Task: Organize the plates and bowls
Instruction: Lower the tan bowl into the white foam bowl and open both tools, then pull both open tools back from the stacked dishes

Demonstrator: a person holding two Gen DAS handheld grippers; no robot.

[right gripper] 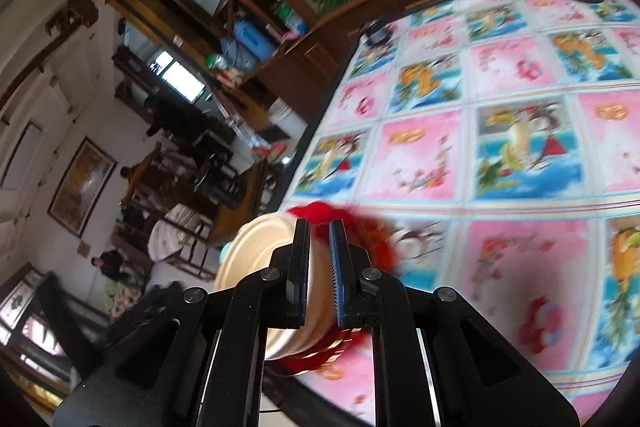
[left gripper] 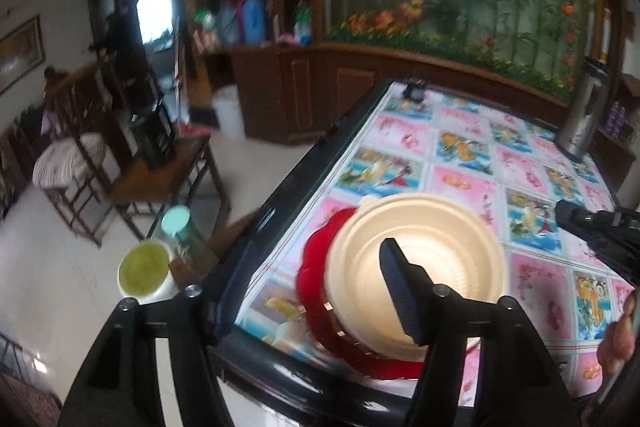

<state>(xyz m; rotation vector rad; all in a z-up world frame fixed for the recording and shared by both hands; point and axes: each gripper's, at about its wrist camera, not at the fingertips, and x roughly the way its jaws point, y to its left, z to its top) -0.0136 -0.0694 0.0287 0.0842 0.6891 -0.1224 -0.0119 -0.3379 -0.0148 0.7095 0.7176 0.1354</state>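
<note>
From the left wrist view, a cream, ribbed, disposable-looking bowl sits nested on a red scalloped plastic plate, the pair resting near the left front edge of the table with the pink and blue picture-tile cloth. The left gripper stands released: one dark finger lies over the table's black edge, the other hangs above the bowl's hollow, and neither presses on anything that I can see. Far right on the table stands a steel thermos flask. The other gripper's black body pokes in from the right.

From the right wrist view, blurred as it is, the right gripper is clenched, its fingers nearly together, with the same cream bowl and red plate behind them. I cannot tell whether they pinch the bowl's rim or just sit in front of it.

By my reckoning the stacking is done here: bowl on plate, gathered at one corner. No other dishes show on the cloth, so little seems left, unless more lie out of sight.
</note>
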